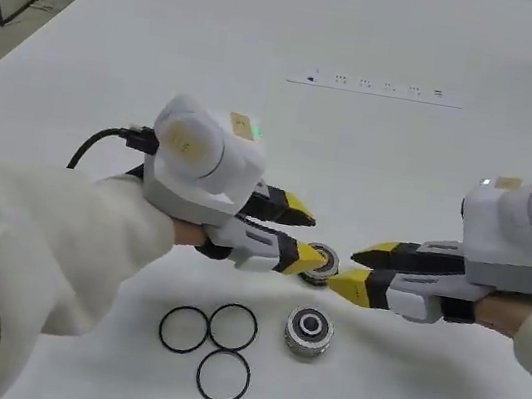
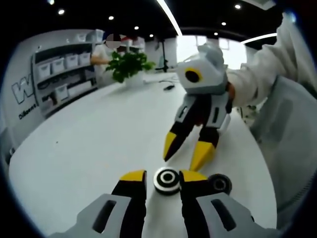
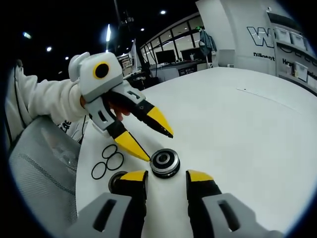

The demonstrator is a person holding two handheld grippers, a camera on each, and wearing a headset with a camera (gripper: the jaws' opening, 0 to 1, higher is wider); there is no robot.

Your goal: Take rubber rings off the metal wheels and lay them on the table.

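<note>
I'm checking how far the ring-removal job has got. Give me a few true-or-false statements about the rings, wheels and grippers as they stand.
1. Three black rubber rings lie on the white table. True.
2. The rings are stacked in one pile. False: they lie flat, side by side in a cluster.
3. Two metal wheels rest on the table: the nearer wheel and the farther wheel. True.
4. The right gripper is shut on a ring. False: its jaws are open and hold nothing, and the left gripper is open too.
</note>
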